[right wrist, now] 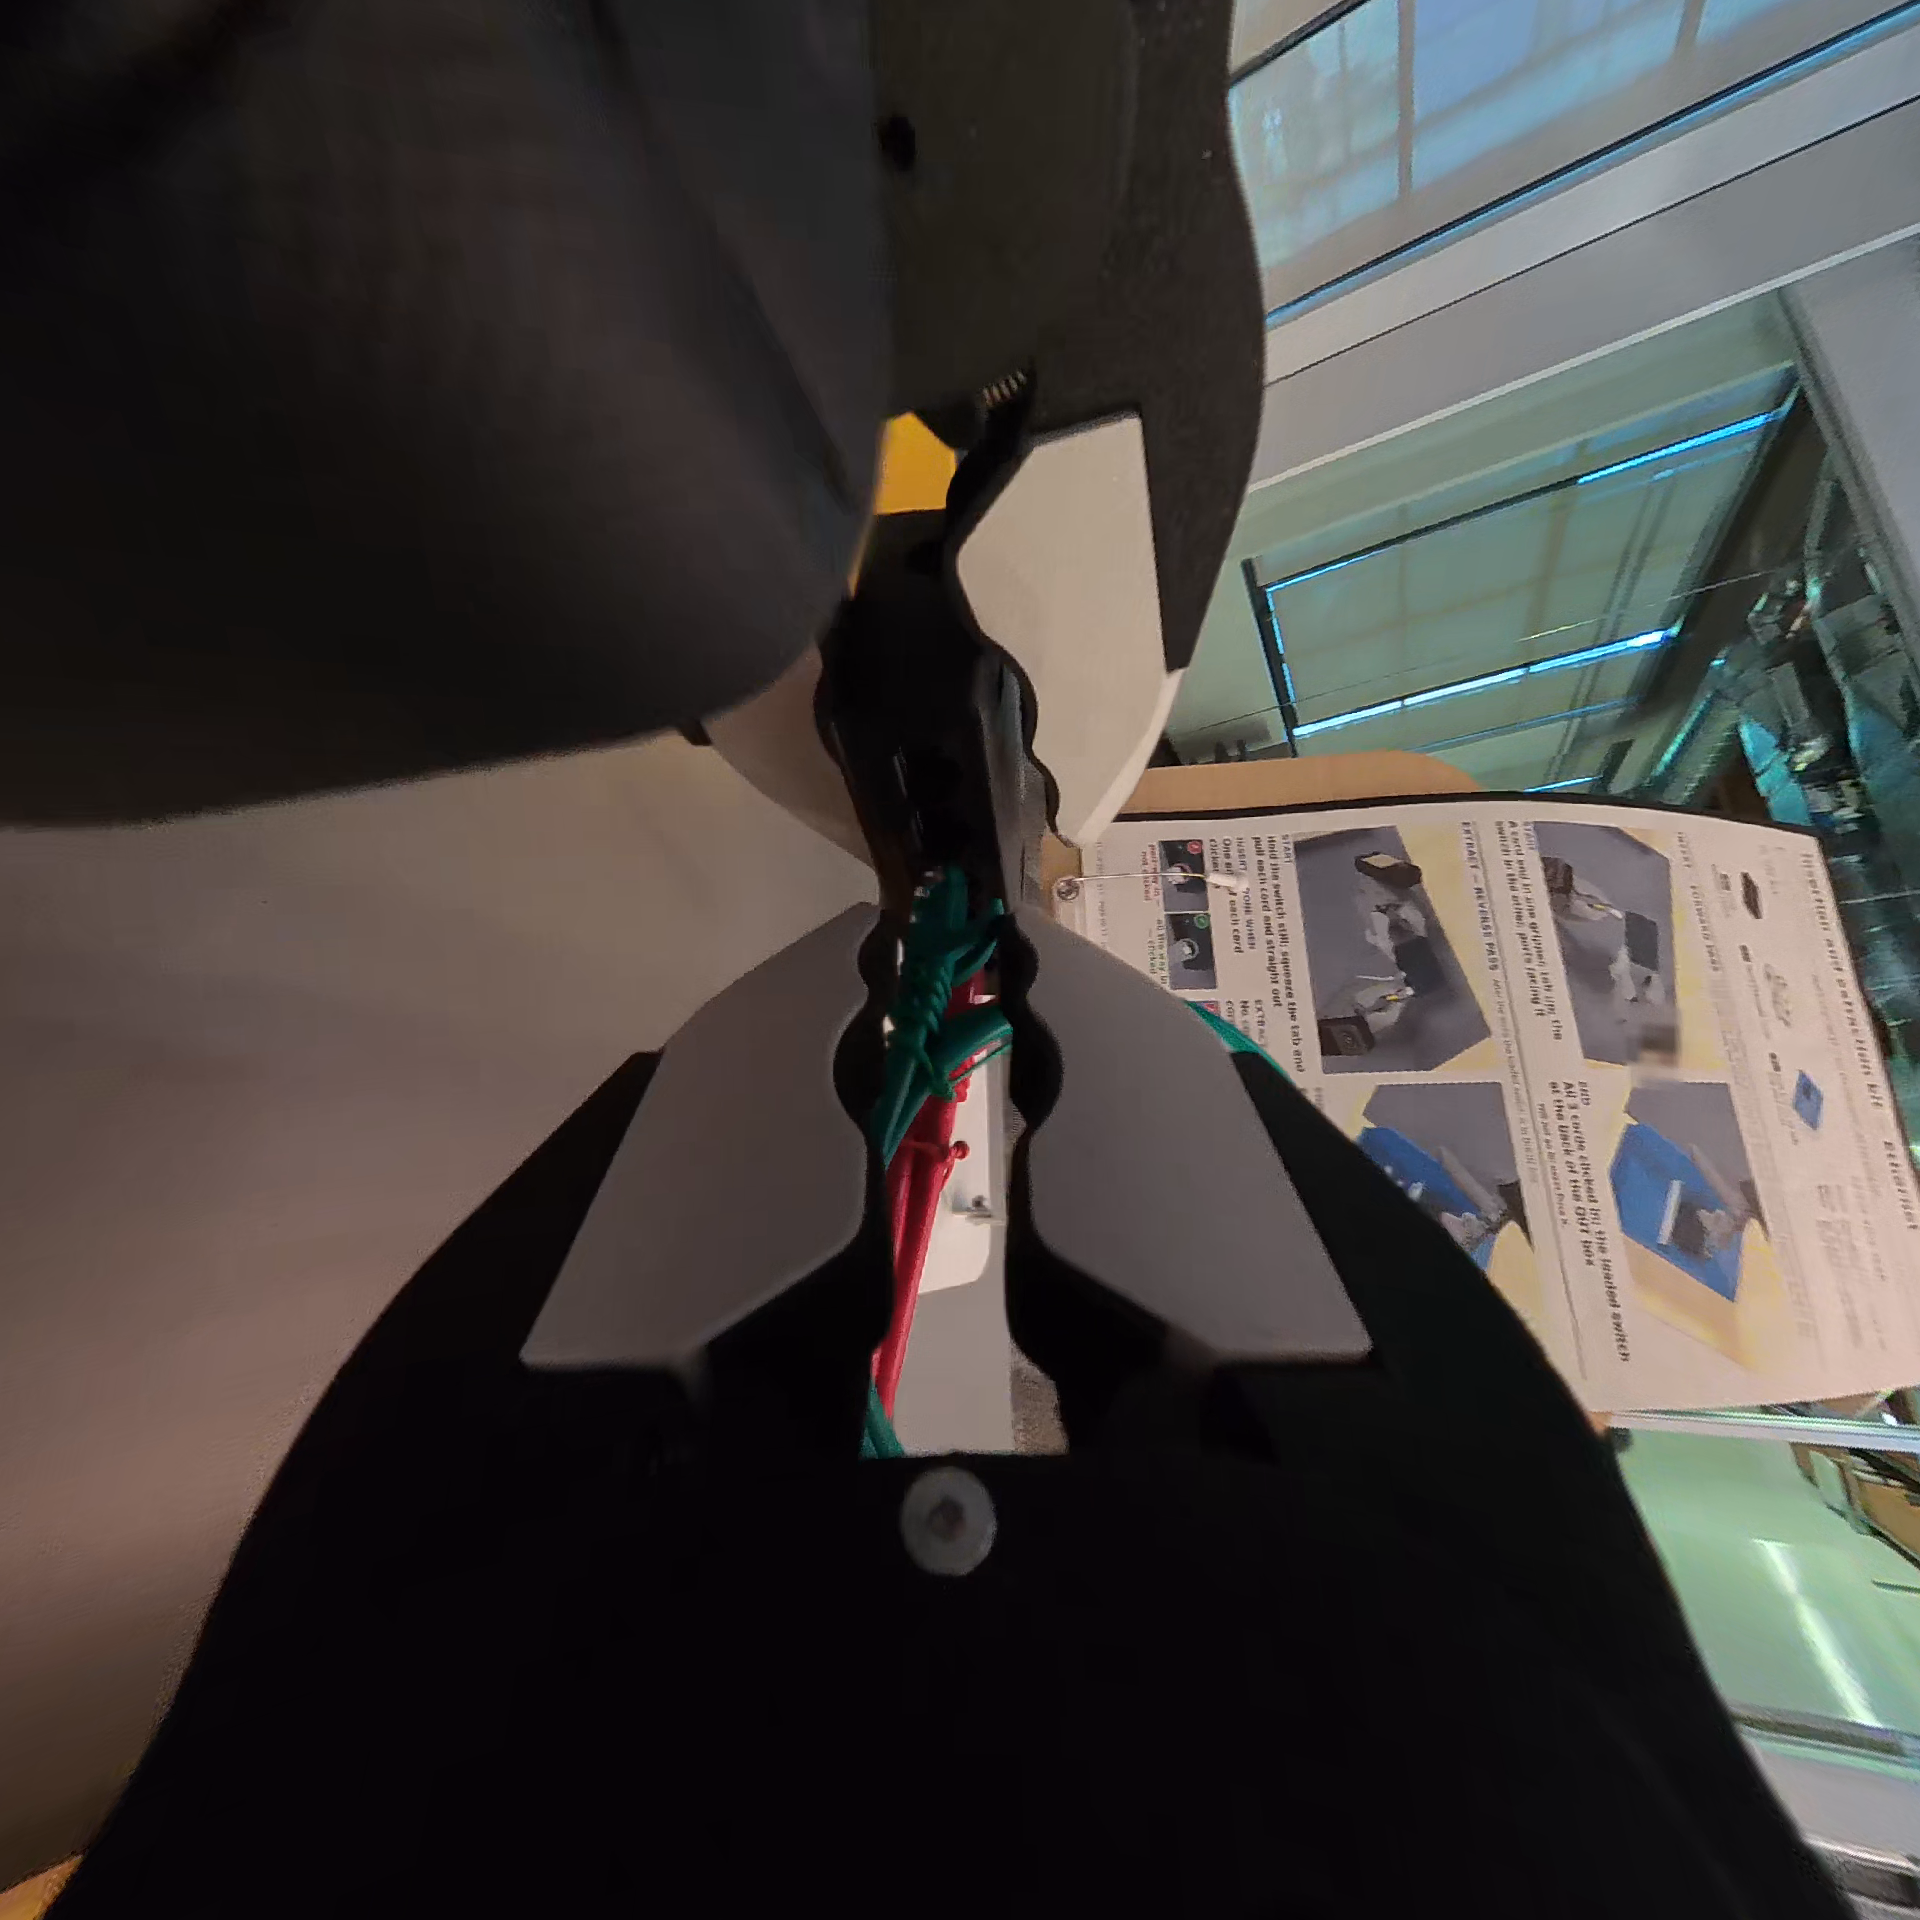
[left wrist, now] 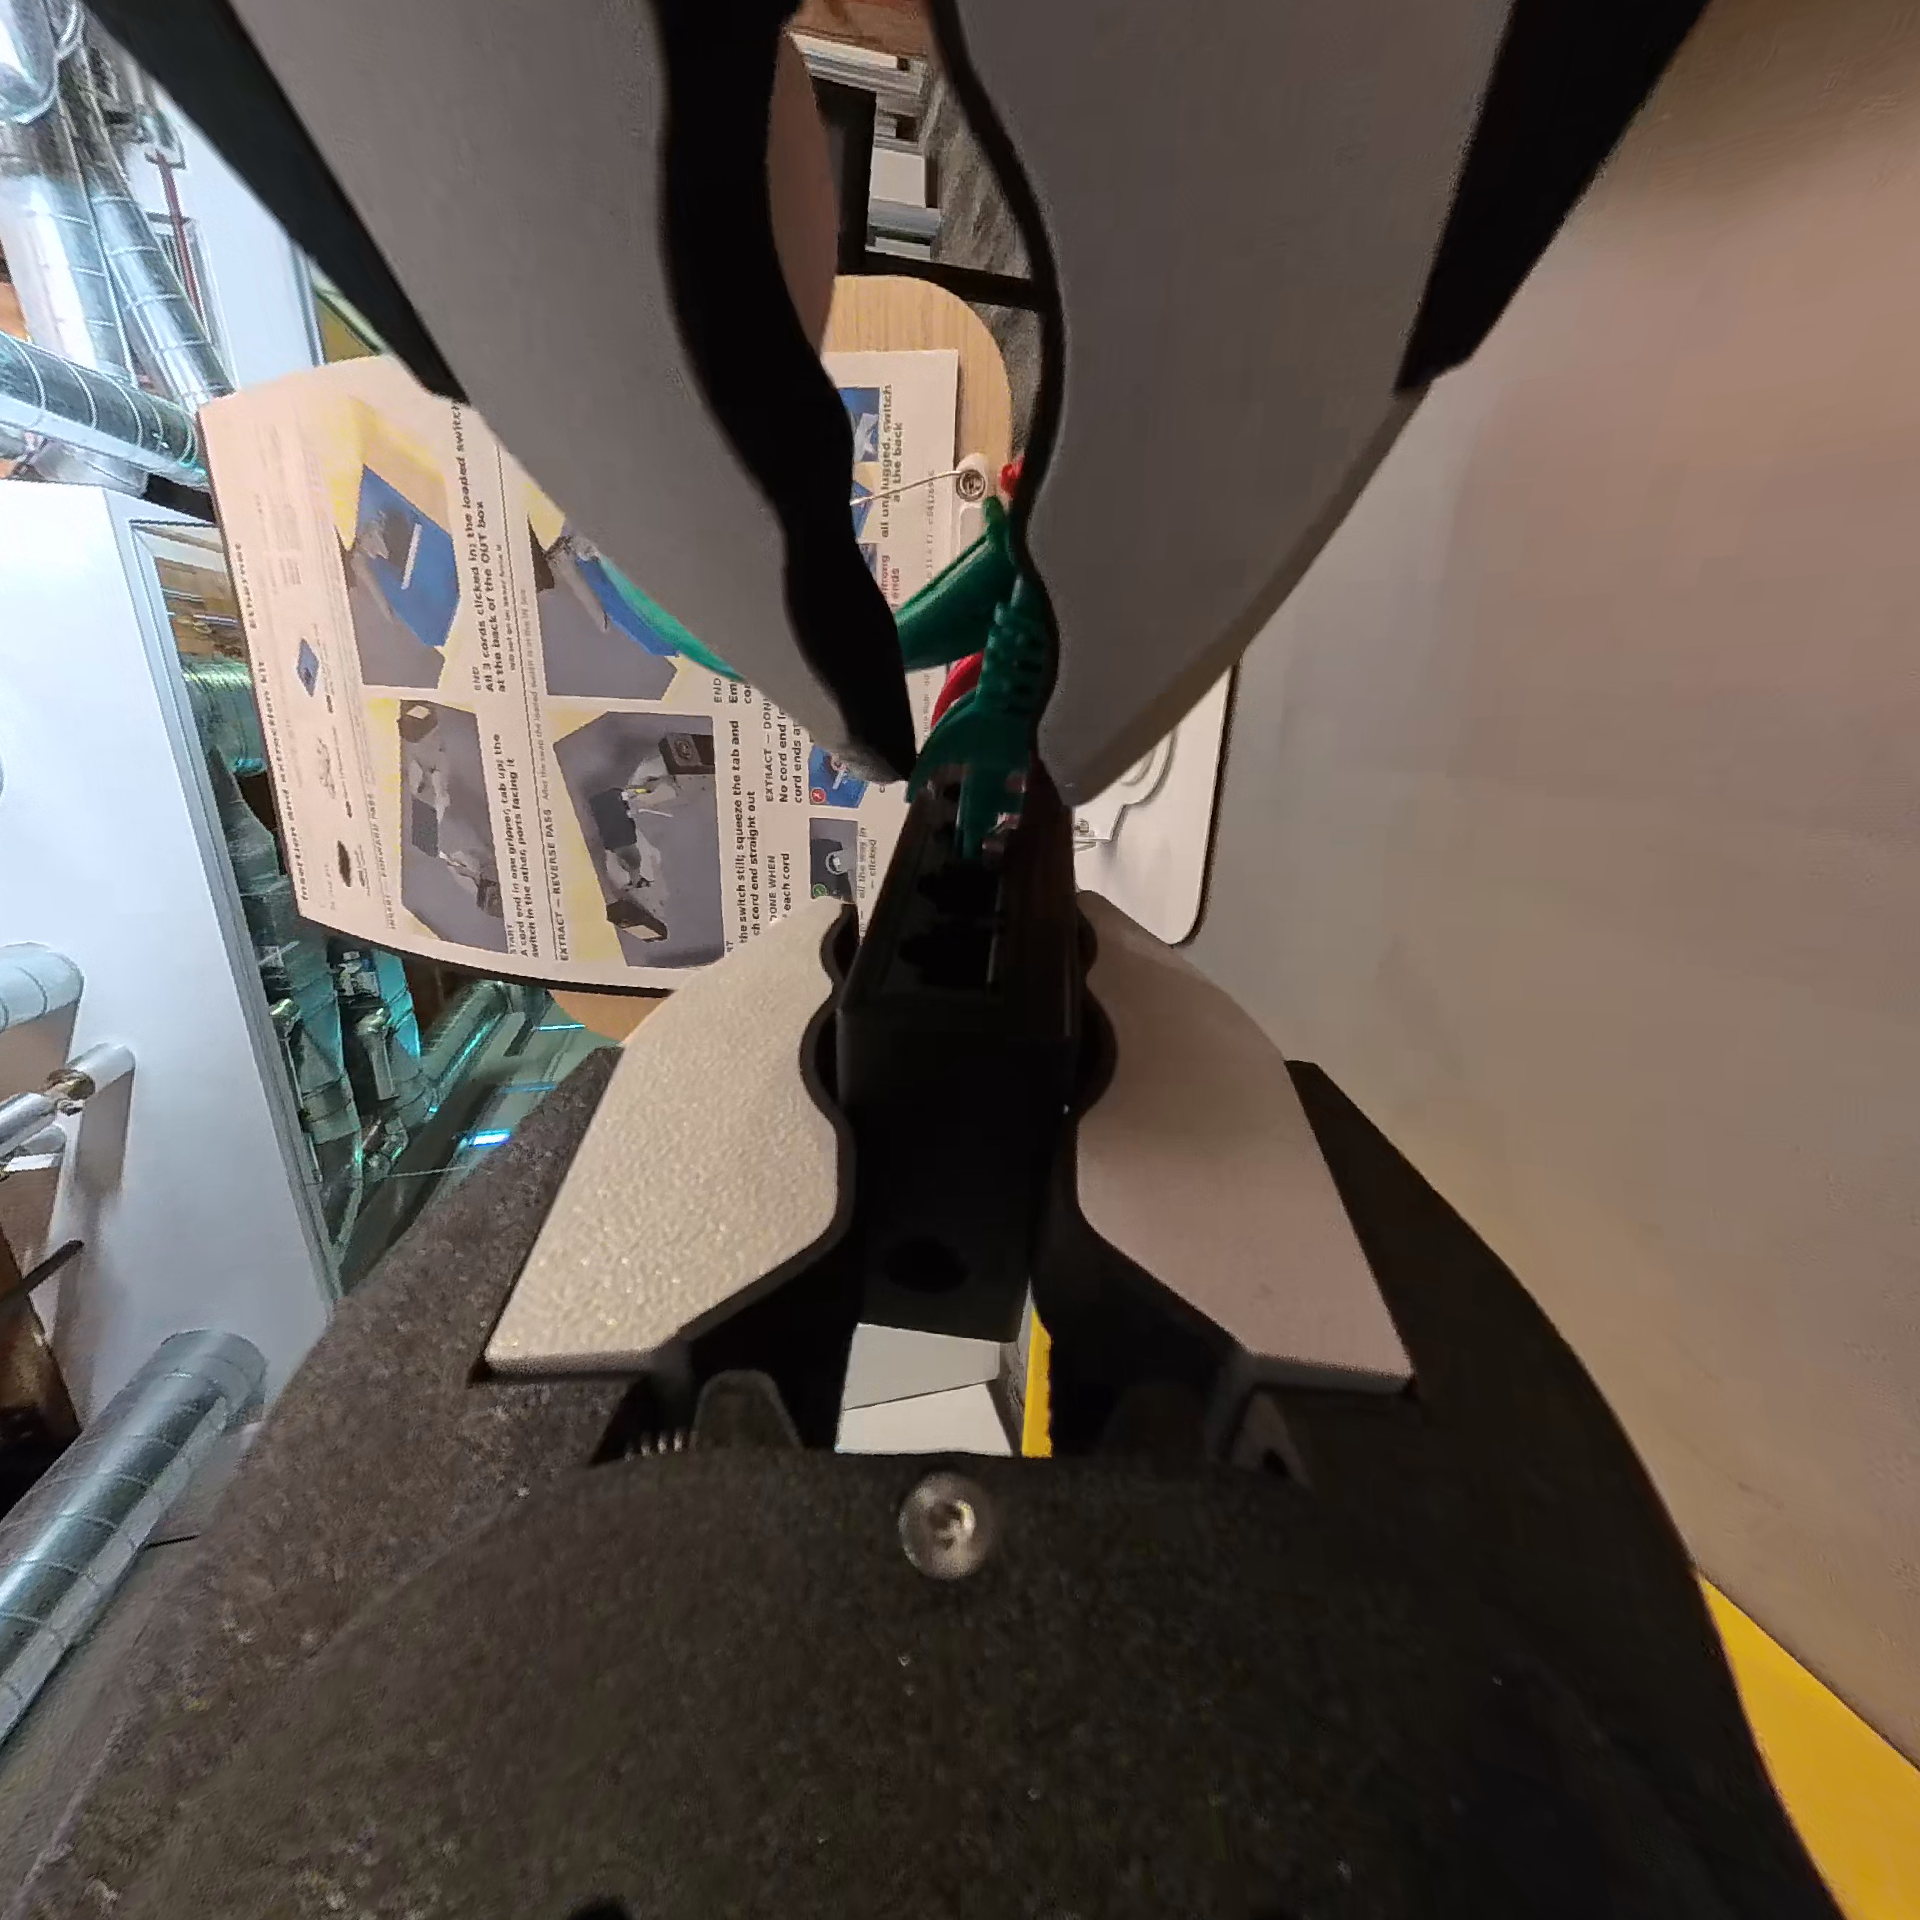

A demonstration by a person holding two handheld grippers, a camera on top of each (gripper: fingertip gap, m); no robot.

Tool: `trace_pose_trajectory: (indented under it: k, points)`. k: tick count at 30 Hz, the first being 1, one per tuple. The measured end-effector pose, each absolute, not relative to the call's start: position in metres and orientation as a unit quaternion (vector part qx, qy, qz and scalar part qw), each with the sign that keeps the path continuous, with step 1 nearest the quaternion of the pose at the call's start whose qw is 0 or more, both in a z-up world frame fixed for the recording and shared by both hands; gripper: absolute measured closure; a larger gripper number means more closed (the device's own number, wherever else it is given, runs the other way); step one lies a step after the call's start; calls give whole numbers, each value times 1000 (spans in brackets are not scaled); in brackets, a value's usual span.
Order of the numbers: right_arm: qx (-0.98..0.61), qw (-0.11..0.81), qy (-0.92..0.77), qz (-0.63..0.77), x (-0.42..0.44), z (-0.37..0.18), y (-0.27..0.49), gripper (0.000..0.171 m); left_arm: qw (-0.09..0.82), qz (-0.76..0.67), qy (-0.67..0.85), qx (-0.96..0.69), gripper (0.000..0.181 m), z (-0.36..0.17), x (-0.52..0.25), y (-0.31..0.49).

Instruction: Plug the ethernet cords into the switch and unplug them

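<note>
Left gripper [left wrist: 961, 997] jaws pinch black switch [left wrist: 951, 1091]; right gripper [right wrist: 940, 935] jaws pinch green cord [right wrist: 935, 997] at switch port (1 plug). Risk: angled pull jams latch.

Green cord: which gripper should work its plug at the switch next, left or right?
Right, probably. The right gripper already pinches the green cord by its plug, while the left gripper is occupied clamping the switch.

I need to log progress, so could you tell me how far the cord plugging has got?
Done: the left gripper already clamps the black switch. In hand: the right gripper pinches a green ethernet cord at a port. I cannot tell whether it is seated. Left: two ports nearer the camera look empty, and a red cord hangs loose.
</note>
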State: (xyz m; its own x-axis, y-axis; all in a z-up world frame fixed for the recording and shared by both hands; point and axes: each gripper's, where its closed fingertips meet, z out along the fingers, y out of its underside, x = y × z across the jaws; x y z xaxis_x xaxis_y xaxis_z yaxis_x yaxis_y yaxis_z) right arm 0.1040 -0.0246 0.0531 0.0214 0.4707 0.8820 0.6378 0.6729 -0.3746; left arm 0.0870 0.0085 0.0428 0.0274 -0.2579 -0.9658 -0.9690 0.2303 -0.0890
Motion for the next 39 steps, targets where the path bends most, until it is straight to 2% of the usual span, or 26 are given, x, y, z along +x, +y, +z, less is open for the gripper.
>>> trace_pose_trajectory:
  k: [22,39]
  points:
    - [-357,597,-706,-133,106,52,-24,154,508,358,606,-497,146,42,91,7]
    - [-405,523,-734,-157,123,41,-26,156,552,312,610,-474,145,31,113,9]
